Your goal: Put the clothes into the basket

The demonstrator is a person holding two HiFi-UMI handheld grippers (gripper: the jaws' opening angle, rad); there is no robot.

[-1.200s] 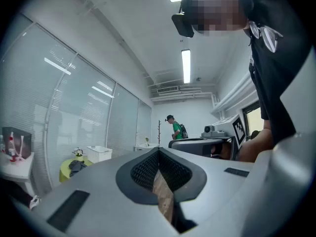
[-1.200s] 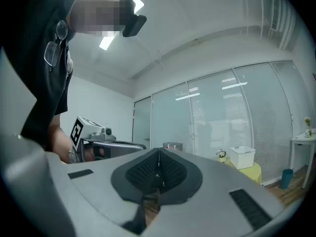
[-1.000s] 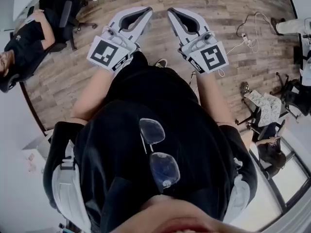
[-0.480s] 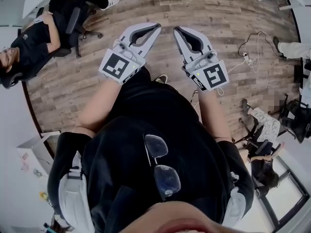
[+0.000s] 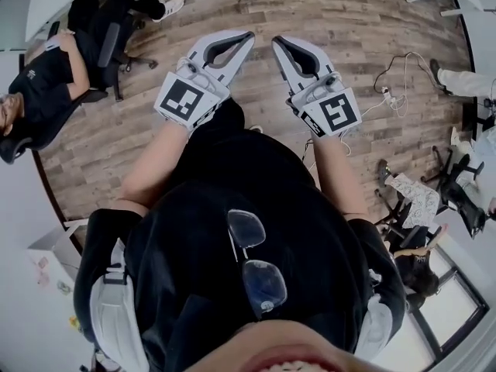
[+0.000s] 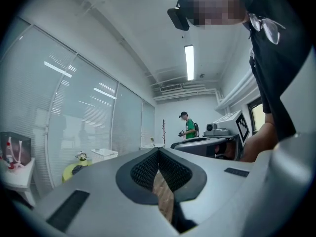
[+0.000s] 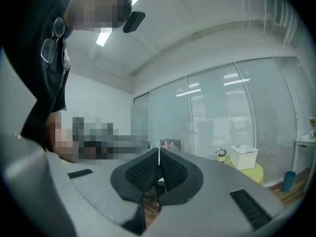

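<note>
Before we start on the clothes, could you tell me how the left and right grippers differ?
In the head view the left gripper slants right, while the right gripper slants left. The left gripper's marker pattern differs from the right gripper's. Both are shut, empty and over the wood floor.

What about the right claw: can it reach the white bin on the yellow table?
Probably not: the white bin stands across the room by the glass wall; the right claw is shut.
</note>
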